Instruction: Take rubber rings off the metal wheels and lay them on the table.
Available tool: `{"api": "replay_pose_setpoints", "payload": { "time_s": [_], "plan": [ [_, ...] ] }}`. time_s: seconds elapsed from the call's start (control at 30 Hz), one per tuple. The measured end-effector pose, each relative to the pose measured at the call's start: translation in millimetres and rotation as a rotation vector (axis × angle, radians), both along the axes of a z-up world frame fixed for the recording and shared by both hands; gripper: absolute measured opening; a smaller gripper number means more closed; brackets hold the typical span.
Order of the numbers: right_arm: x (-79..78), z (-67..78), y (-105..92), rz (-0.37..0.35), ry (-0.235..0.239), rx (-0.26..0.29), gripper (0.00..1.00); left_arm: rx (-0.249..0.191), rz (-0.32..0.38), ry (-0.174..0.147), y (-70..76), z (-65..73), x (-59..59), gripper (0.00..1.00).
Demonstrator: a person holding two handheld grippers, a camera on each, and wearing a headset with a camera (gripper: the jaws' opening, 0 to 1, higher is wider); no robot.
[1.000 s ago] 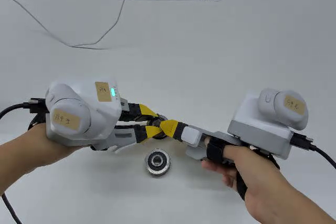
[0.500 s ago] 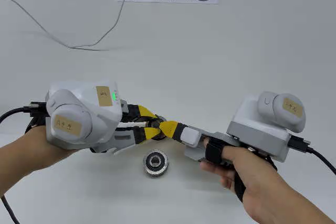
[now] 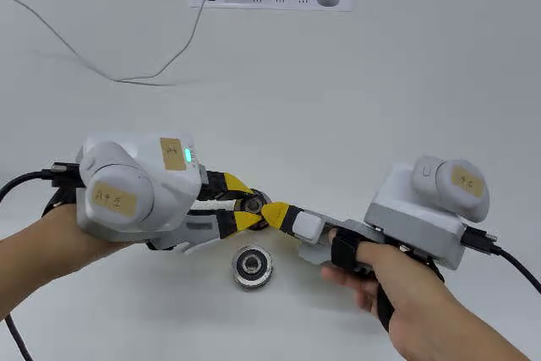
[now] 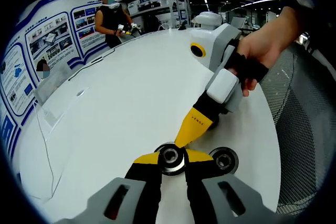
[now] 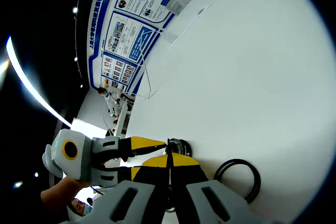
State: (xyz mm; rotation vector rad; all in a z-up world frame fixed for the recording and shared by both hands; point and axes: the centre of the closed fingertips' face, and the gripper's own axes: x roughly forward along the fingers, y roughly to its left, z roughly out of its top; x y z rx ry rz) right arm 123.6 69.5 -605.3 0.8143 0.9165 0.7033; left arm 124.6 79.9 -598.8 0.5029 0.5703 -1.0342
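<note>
Jaws of the left gripper (image 3: 242, 207) pinch the metal wheel (image 4: 170, 157) clear of the worktop (image 3: 338, 107), while the right gripper's (image 3: 272, 211) jaws, pressed together, meet its rubber ring (image 4: 169, 146) head-on from the opposite side.

The head view looks forward and down on the tabletop (image 3: 355, 107) from close above. The left gripper view closely faces the right hand-held gripper (image 4: 188, 132); the right gripper view, rolled, faces the left hand-held gripper (image 5: 161, 150). All share the wheel (image 3: 251, 204) between them.
</note>
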Motion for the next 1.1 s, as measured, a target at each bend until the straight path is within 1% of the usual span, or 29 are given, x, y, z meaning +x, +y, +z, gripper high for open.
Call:
{"api": "replay_pose_setpoints", "payload": {
  "time_s": [0.07,0.2,0.23,0.33,0.4,0.47,0.57,0.63,0.7,0.77,0.83,0.9,1.0,1.1],
  "plan": [
    [-0.2,0.9,0.7,-0.003,0.005,0.007,0.01,-0.012,0.008,-0.01,1.0,4.2,0.0,0.18],
    [-0.2,3.6,3.0,-0.006,0.008,0.024,0.01,-0.043,0.054,-0.021,6.2,15.7,4.2,0.19],
    [-0.1,4.3,3.5,-0.006,0.008,0.028,0.01,-0.045,0.058,-0.024,7.4,17.4,5.0,0.2],
    [0.5,8.6,6.1,-0.002,-0.001,0.046,0.01,-0.036,0.074,-0.056,13.5,23.1,9.8,0.27],
    [0.3,10.6,6.6,0.0,-0.005,0.053,0.01,-0.038,0.084,-0.061,15.8,25.5,11.5,0.3],
    [0.4,15.5,7.3,0.003,-0.019,0.071,0.01,-0.045,0.095,-0.069,17.3,29.2,12.8,0.31],
    [-0.3,19.2,7.1,0.004,-0.018,0.078,0.01,-0.065,0.117,-0.081,17.9,35.5,14.7,0.34],
    [0.1,24.5,5.6,-0.001,-0.021,0.095,0.01,-0.075,0.127,-0.082,17.5,38.6,14.3,0.34],
    [1.3,30.5,2.1,-0.013,-0.019,0.115,0.01,-0.069,0.125,-0.087,17.3,39.6,13.4,0.35],
    [2.3,35.9,-3.3,-0.021,-0.027,0.114,0.01,-0.07,0.128,-0.083,16.9,39.5,12.8,0.35],
    [2.7,38.5,-10.9,-0.032,-0.031,0.107,0.01,-0.071,0.134,-0.076,16.2,38.8,12.7,0.38],
    [3.6,38.1,-18.7,-0.048,-0.03,0.104,0.01,-0.072,0.138,-0.076,15.3,39.4,13.0,0.42],
    [2.2,34.1,-33.9,-0.075,-0.016,0.097,0.01,-0.097,0.143,-0.077,11.6,43.7,12.6,0.42],
    [-1.3,28.8,-47.4,-0.103,0.0,0.089,0.01,-0.098,0.145,-0.079,11.5,44.2,12.7,0.46]
  ]
}}
